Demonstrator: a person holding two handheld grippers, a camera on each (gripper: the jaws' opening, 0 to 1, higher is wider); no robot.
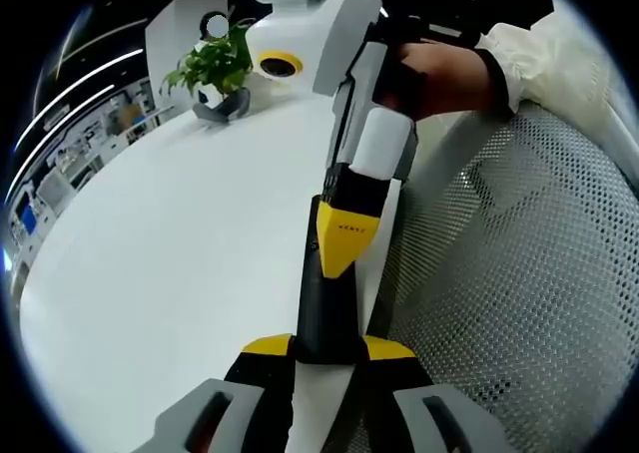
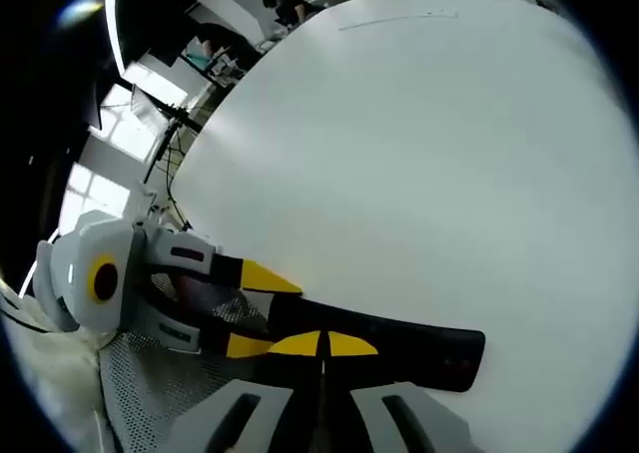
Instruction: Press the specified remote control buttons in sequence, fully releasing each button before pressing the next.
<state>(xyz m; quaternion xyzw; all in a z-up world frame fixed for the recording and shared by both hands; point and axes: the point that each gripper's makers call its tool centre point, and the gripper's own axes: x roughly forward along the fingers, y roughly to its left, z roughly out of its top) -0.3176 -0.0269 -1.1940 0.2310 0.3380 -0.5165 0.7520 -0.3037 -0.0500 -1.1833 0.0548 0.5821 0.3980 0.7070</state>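
Left gripper pinches the black remote control at its near end. Right gripper, tips pressed together, touches it, at the white table's edge.

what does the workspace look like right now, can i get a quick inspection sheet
surface: white table, bare where visible
job's things: black remote control clamped at one end by the left gripper, its other end reaching over the table
clutter: potted plant at the table's far edge
grippers: left shut on the remote; right gripper with yellow tips closed together, pressing on the remote's top
cables: dark cables hanging beyond the table edge
surroundings: mesh chair beside the table, a sleeve, office windows behind
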